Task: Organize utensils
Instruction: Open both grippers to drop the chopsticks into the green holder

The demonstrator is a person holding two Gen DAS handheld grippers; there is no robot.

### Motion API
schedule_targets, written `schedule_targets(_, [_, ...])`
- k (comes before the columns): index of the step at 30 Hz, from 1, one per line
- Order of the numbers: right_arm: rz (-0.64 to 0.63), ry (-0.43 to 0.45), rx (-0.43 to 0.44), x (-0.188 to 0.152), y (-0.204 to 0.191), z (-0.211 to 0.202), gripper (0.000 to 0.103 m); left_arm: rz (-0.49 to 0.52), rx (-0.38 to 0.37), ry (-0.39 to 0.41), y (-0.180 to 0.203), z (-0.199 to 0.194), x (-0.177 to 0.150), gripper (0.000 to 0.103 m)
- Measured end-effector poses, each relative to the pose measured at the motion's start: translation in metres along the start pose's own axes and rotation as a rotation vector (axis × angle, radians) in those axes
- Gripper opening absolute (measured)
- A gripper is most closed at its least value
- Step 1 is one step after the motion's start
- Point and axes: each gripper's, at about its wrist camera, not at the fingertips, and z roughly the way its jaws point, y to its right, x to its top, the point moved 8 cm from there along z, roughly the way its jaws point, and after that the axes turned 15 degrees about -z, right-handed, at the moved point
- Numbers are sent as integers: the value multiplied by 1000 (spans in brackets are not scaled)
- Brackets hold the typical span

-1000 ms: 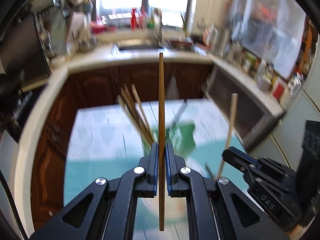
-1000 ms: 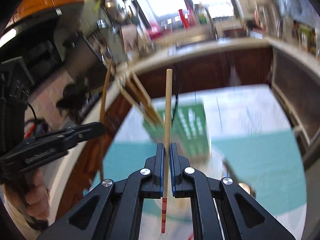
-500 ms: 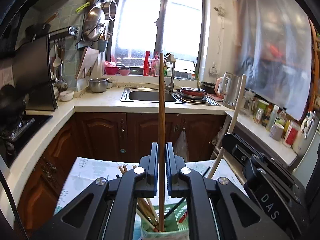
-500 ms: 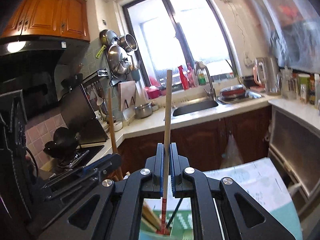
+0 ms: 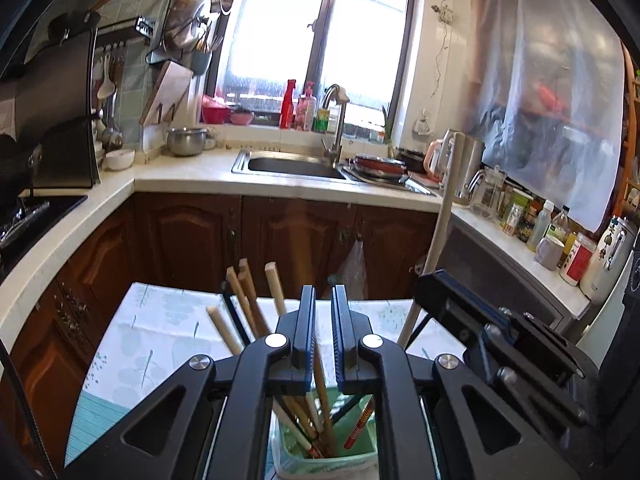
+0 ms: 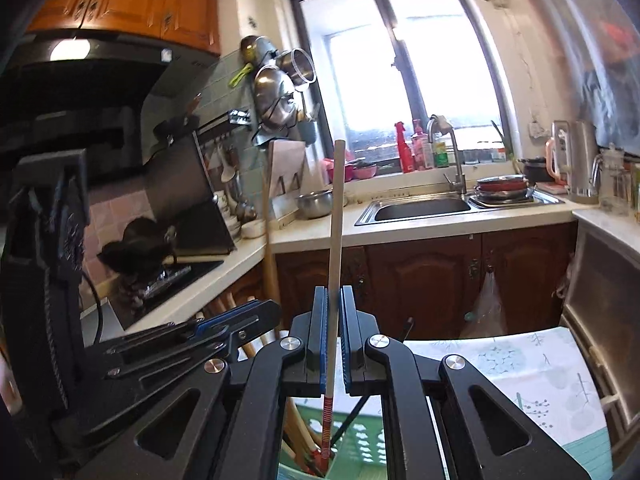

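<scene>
Your right gripper (image 6: 332,300) is pinching the long pale wooden chopstick with the red-striped tip (image 6: 336,220). You hold it low down and nearly straight up. That way its striped end goes right into the green plastic cup (image 6: 360,448) under your hand. The tip looks to be inside the cup already.

The cup stands on the table with the white leaf-print and teal cloth (image 6: 520,368), toward its near edge. A bunch of plain wooden chopsticks (image 5: 248,300) is in the cup too. They lean toward the table's left edge, so the right side of the cup has room for yours.

Your left gripper (image 5: 322,296) is almost closed, with just a thin gap. No stick pokes up above it in its own view. A brown wooden chopstick (image 5: 320,380) shows low in that gap and runs down into the cup. I cannot tell if the pads pinch it or if it stands free.

Both hands sit close over the cup, side by side. I think the pale stick just needs you to let go. Lift away slowly, so you do not bump the leaning sticks or tip the light cup.
</scene>
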Motion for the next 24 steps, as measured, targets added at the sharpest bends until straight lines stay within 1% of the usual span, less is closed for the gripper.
schedule_targets(2, [-12, -36, 28, -15, -11, 4, 6, 2, 2, -33, -3, -1, -8, 12])
schedule_targets(4, [-13, -81, 57, -31, -20, 6, 6, 2, -1, -73, -5, -4, -15, 24])
schedule_targets(5, [-14, -95, 63, -36, -21, 5, 6, 3, -3, -86, -5, -7, -17, 27])
schedule_targets(7, [-26, -135, 79, -49, -28, 2, 6, 4, -5, -102, -7, -14, -21, 39])
schedule_targets(9, [-35, -157, 89, -60, -33, -3, 7, 9, -2, -127, -8, -23, -25, 43])
schedule_targets(10, [-43, -164, 102, -64, -37, -4, 8, 12, 2, -136, -9, -26, -27, 44])
schedule_targets(12, [-60, -183, 120, -72, -45, -11, 11, 11, -2, -168, -10, -33, -31, 45])
schedule_targets(14, [-77, -206, 149, -78, -58, -16, 21, 0, 0, -199, -12, -42, -36, 45])
schedule_targets(17, [-110, -223, 151, -80, -75, -17, 22, -14, 23, -242, -17, -52, -42, 45])
schedule_targets(21, [-74, -278, 174, -85, -89, -27, 22, -10, 34, -309, -21, -64, -55, 45])
schedule_targets(23, [-46, -327, 186, -94, -93, -37, 22, -1, 40, -344, -23, -72, -66, 49])
schedule_targets(24, [-37, -351, 195, -98, -96, -43, 22, 4, 46, -358, -24, -75, -72, 55])
